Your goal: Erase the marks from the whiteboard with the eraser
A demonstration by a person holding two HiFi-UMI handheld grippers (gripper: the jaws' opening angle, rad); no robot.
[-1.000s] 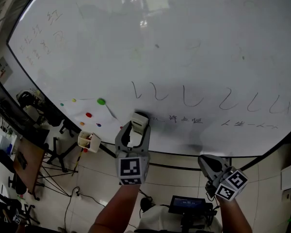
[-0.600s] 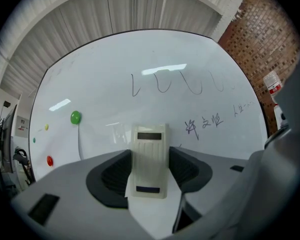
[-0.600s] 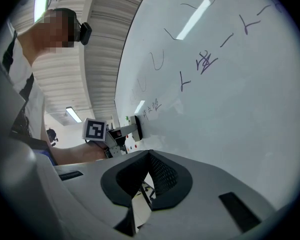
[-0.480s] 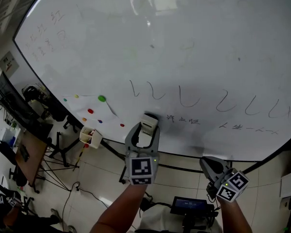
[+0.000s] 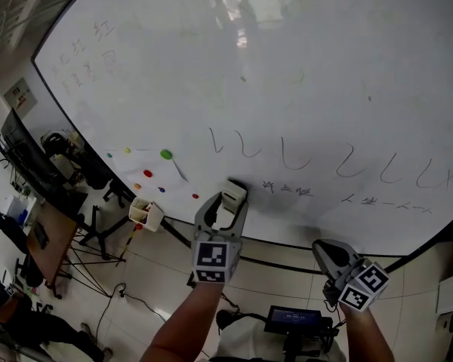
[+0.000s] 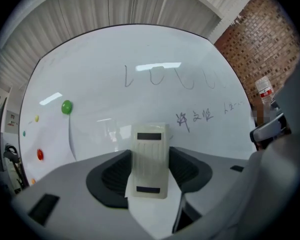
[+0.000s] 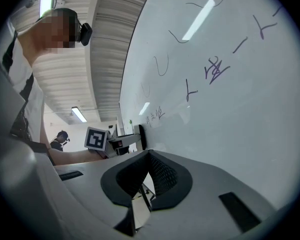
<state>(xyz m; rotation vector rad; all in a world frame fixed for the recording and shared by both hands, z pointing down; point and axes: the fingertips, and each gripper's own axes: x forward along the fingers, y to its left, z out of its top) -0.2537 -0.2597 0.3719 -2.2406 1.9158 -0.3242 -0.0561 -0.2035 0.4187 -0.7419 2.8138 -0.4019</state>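
Eraser (image 5: 234, 195) in left hand-held gripper (image 5: 228, 204) has edged toward small writing (image 5: 287, 189).

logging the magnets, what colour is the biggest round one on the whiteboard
Green. The magnet shows best in the left gripper view.

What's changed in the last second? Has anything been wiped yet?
The left gripper, jaws shut on the eraser, edged right toward the small writing. Nothing wiped: the curved strokes and writing remain. The right gripper stayed low, shut, empty.
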